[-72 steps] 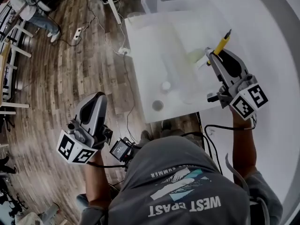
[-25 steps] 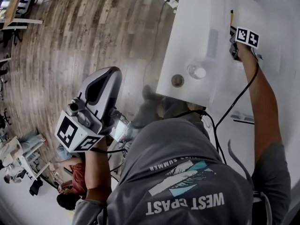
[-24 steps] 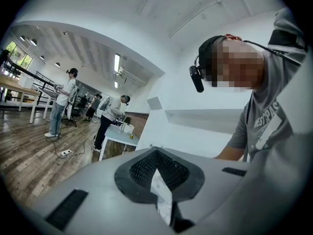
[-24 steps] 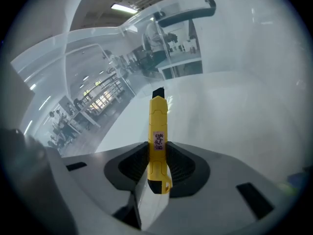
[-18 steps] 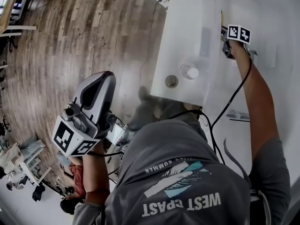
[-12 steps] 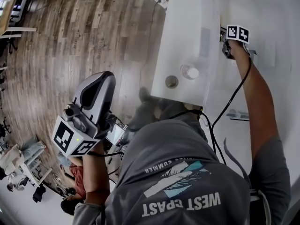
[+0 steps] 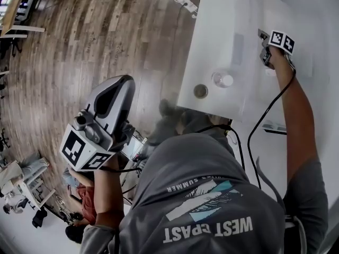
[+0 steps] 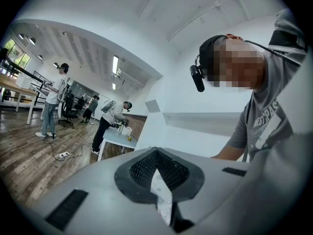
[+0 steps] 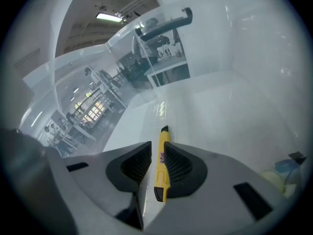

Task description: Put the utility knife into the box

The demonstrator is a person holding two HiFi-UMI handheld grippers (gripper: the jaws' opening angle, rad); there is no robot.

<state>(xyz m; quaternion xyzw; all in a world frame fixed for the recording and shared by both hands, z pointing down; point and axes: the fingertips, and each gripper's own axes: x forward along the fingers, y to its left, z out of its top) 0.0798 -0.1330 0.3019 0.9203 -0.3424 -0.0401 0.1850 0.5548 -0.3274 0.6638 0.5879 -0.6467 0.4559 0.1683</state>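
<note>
The yellow utility knife (image 9: pixel 162 155) lies lengthwise in the clear plastic box (image 9: pixel 230 53), black tip pointing away from me. My right gripper (image 9: pixel 157 148) straddles it. The jaws are closing with the knife between them, and a gap still shows beside the left pad (image 9: pixel 139 163). In the head view the right gripper (image 7: pixel 263 38) reaches far out over the white table (image 7: pixel 212 46); the knife is hidden there. My left gripper (image 7: pixel 114 89) hangs over the wooden floor, shut and empty, its pads together in the left gripper view (image 8: pixel 155 168).
A small round cap (image 7: pixel 201 91) and a clear round lid (image 7: pixel 223 80) sit near the table's front edge. A power strip (image 7: pixel 186 1) lies on the floor. Pale round items (image 9: pixel 281 173) rest in the box at right. The box's dark handle (image 9: pixel 164 26) is ahead. People stand far off.
The right gripper, which held the knife up above the table, has reached out to the far side, and the knife is no longer raised. The left gripper has stayed at my side.
</note>
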